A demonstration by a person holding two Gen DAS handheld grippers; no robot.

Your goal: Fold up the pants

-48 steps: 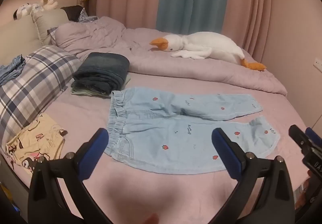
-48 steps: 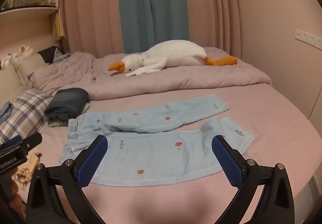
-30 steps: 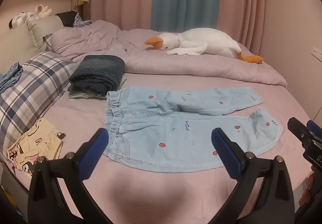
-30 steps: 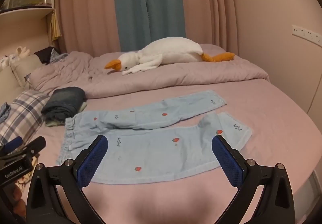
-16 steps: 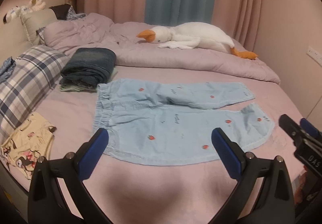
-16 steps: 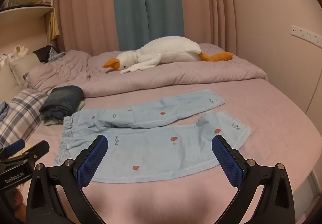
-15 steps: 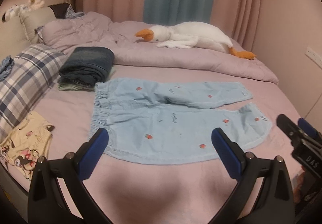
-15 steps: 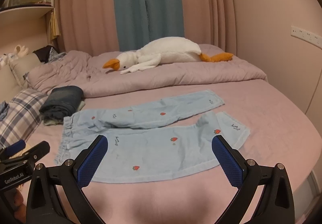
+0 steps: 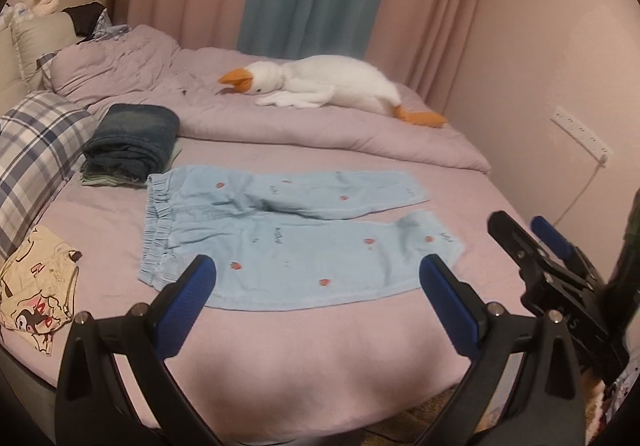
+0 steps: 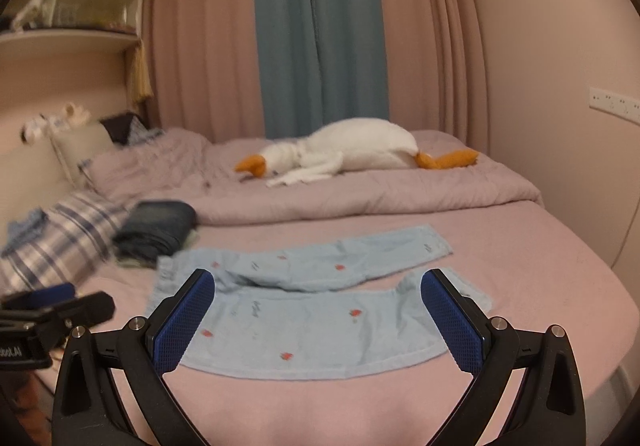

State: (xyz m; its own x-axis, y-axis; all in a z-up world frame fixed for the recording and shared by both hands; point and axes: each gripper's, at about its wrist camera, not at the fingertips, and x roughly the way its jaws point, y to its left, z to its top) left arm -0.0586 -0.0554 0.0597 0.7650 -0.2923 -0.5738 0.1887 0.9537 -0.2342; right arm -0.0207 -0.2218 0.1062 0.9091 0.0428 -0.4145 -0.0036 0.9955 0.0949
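Light blue pants with small strawberry prints lie flat on the pink bed sheet, waistband to the left, both legs spread to the right. They also show in the right wrist view. My left gripper is open and empty, hovering over the near edge of the pants. My right gripper is open and empty, just in front of the pants' near leg. The right gripper also shows at the right edge of the left wrist view.
A folded stack of dark jeans sits behind the waistband. A white plush goose lies on the bunched lilac duvet. A plaid pillow and a cartoon-print garment are at the left. A wall is at the right.
Both grippers have shifted toward the bed and the right view has dropped lower and is blurred. The pants have not moved. Both grippers stay open.
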